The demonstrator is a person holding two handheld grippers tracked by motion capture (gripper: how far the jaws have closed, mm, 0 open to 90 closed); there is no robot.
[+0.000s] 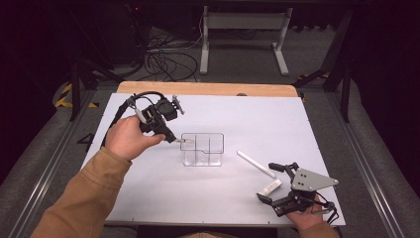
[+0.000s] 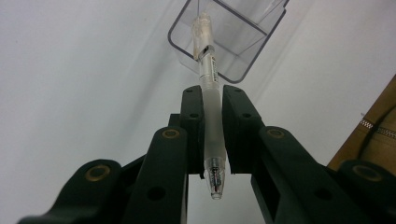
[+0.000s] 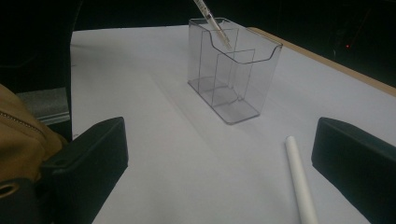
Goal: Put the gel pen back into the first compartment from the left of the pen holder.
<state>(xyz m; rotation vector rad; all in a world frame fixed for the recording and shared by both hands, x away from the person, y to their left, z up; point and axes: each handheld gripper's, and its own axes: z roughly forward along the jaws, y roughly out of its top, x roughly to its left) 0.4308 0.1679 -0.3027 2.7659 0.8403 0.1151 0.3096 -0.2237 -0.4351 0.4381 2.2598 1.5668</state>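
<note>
My left gripper [image 1: 173, 138] [image 2: 213, 95] is shut on a clear mechanical pen [image 1: 185, 142] [image 2: 213, 135], gripped around its frosted barrel. The pen slants down, and its far end [image 3: 219, 32] dips into the top of a clear plastic divided holder [image 1: 203, 149] [image 2: 233, 51] [image 3: 233, 74] that stands mid-table. My right gripper [image 1: 266, 181] [image 3: 219, 140] rests near the table's front right corner, jaws wide open. A small white block [image 1: 272, 187] lies on the table between its jaws. A white pen [image 1: 255, 164] [image 3: 301, 182] lies flat just beyond it.
The white table sheet [image 1: 247, 119] has a wooden strip [image 1: 208, 89] along its far edge. Beyond it are cables [image 1: 166, 62] on the floor and a white stand [image 1: 242, 34]. A brown sleeve [image 1: 84, 198] comes in from the lower left.
</note>
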